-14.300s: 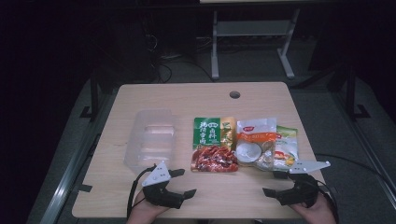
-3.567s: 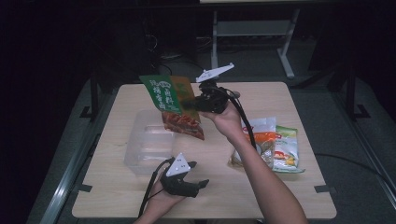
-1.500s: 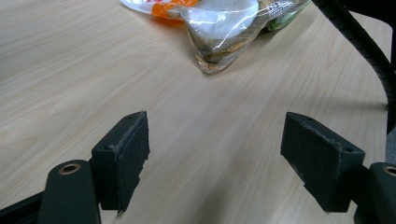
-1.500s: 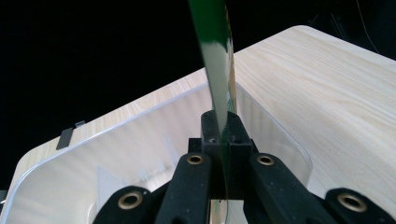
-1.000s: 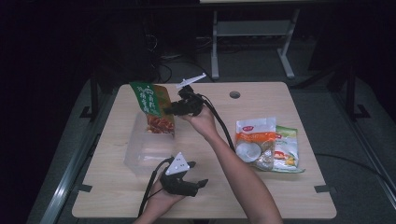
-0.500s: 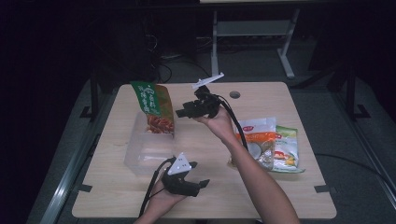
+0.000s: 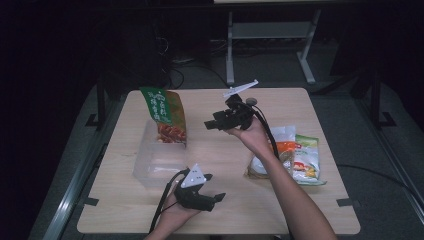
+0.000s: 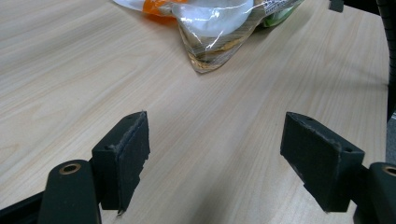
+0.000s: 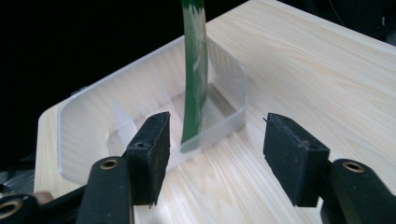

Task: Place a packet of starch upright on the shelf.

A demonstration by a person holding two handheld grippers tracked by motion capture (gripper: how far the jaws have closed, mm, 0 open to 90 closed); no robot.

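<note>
Upright at the upper left of the high view, a green snack packet stands on edge inside a clear plastic container, its red lower half against the container's far end wall and its green top rising above the rim. Seen along the right gripper, the same packet appears edge-on as a thin green strip, set ahead of the two black jaws and slightly left of the gap's middle, well clear of both pads; the jaws stand wide apart and grip nothing. From above, that right gripper is held over the wooden table at centre frame, just to the right of the packet and apart from it, jaws pointing toward it, a black cable trailing down the person's forearm. The container lies near the table's left edge. At the lower centre of the high view the left gripper rests low on the table in the person's hand, close to the container's near corner; its jaws are likewise spread wide with only bare tabletop between them. Beyond them, at the top of the left gripper view, lies a pile of other food packets, which the high view places at right centre.
</note>
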